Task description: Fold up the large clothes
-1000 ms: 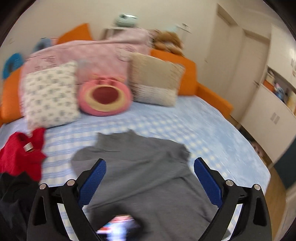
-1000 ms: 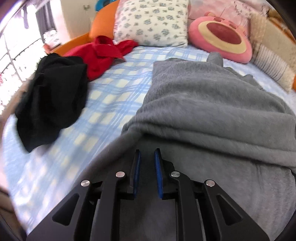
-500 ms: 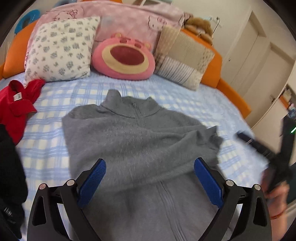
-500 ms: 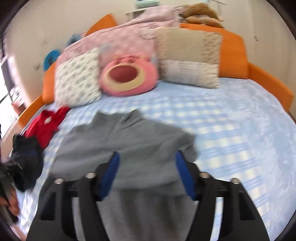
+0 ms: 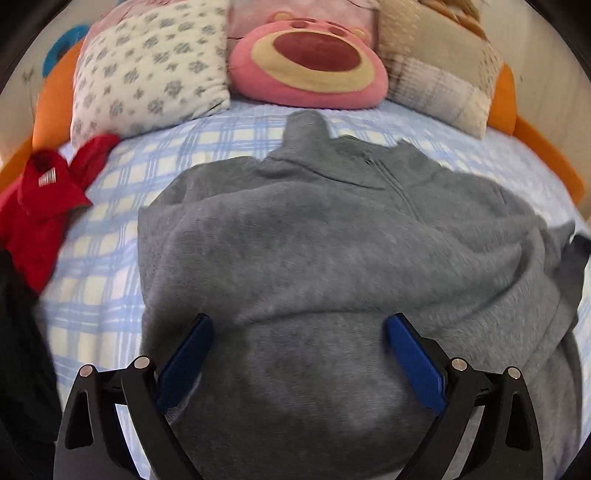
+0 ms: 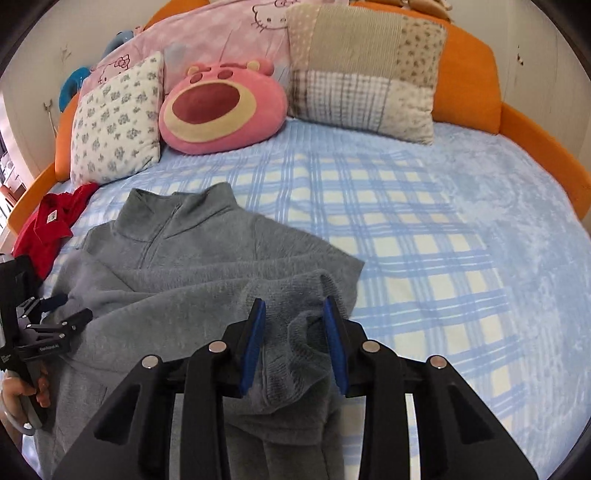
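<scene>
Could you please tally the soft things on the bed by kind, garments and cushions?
Garments: 3 (grey zip sweater, red garment, black garment)
Cushions: 3 (floral pillow, pink bear cushion, patchwork pillow)
Blankets: 1 (pink Hello Kitty blanket)
Total: 7

I see a plain grey sweater point(image 6: 207, 266) on a blue-and-white checked bedsheet point(image 6: 424, 221). At far left lies a red shirt point(image 5: 44, 206). At the top sit a pink bear cushion point(image 6: 221, 110), a white pillow point(image 6: 118, 118) with grey flowers, and a beige patchwork pillow point(image 6: 365, 70).
</scene>
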Demonstrator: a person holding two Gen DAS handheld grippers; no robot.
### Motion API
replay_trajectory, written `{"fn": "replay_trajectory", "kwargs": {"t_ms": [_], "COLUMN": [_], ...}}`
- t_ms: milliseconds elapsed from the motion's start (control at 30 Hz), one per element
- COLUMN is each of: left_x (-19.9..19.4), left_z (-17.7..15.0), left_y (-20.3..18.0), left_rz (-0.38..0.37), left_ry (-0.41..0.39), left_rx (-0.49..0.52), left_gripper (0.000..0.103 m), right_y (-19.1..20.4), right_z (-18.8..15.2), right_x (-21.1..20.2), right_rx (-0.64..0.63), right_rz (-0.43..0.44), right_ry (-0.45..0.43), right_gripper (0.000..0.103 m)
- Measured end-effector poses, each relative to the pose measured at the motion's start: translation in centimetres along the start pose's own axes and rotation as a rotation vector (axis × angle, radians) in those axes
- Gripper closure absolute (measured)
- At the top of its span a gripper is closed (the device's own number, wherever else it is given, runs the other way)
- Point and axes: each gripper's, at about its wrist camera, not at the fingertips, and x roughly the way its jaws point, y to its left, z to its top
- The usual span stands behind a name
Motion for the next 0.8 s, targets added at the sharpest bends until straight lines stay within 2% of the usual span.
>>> {"fn": "replay_trajectory", "kwargs": {"t_ms": [100,233,333,467,567,633,733,800], "left_x": [0.2,0.6,0.9,1.0,0.1,-1.8,-5.1,-7.4], "left_z": [0.0,-0.4,-0.3,-0.5,-0.8,-1.3,-2.9,-4.7], "left_y": [0.8,1.7,2.0,1.9,1.1,1.0,1.2,1.3], "left_rz": [0.024,0.004,-0.012,-0.006,0.048,0.098,0.008,0.005], "left_ry": [-0.035,-0.072,-0.081,-0.09,-0.099,-0.127,-0.147,-0.152], "left_rx": [0.001,-0.024,-0.034,-0.031,-0.007,-0.026,-0.045,-0.03], "left_gripper": [0.006,0.003,0.002,0.002,0.002,0.003,0.003,0.003], "right_y": [-0.4,-1.7,-2.9,-1.6,-0.8,-0.8,-0.7,-0.6], "right_z": [-0.4,-1.9,-3.4,-3.5,-3.1,-2.8,-3.2,-4.5], "right_x": [1.8,5.1,6.1,5.9,5.2,3.5,-0.1,-3.1], "right_rx": [0.028,0.091,0.146,0.093,0.041,0.033,0.01,-0.019], "right_rz": [-0.012,-0.006,0.033,-0.048,-0.094,-0.078,-0.039,-0.02], "right_ry": [0.011,0.051,-0.024,-0.05,-0.04,-0.023,-0.058,-0.083], "right_gripper": [0.07,0.07,0.072,0.071,0.07,0.068,0.068,0.068]}}
